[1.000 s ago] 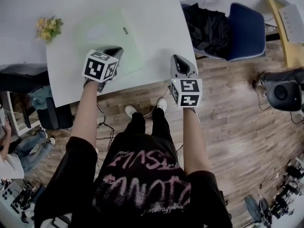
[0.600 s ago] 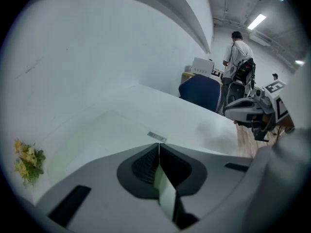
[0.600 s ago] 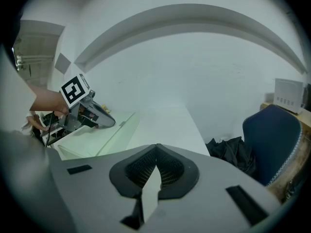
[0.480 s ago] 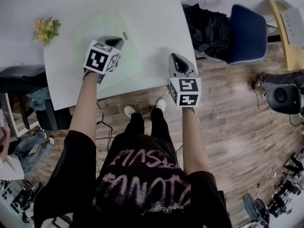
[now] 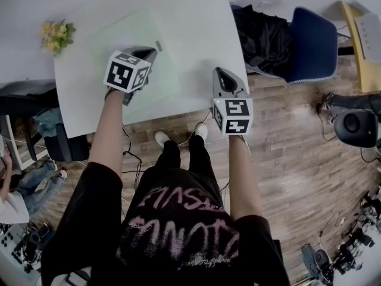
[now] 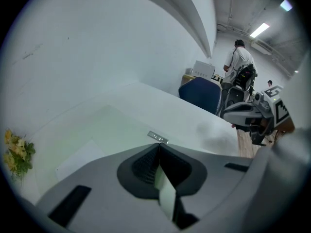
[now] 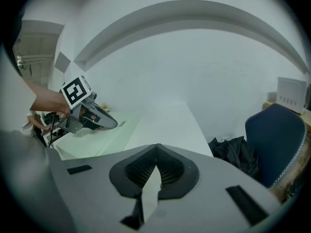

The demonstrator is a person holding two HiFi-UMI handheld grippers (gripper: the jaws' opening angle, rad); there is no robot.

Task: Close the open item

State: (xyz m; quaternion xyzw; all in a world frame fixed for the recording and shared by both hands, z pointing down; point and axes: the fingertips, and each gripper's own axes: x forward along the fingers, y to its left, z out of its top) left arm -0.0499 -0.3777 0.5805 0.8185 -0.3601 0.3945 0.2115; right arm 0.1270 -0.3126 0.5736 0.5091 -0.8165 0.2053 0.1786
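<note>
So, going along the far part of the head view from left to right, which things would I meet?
Yellow flowers → pale green folder → black garment → blue chair → yellow furniture.

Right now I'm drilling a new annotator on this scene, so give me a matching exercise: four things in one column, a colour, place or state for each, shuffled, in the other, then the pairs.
Things:
1. flowers
2. chair
3. folder
4. left tongs

Descriptions:
A. shut, empty, above the folder
B. pale green, flat on the white table
C. yellow, left of the folder
D. blue, beside a black garment

Pairs: 1-C, 2-D, 3-B, 4-A.
</note>
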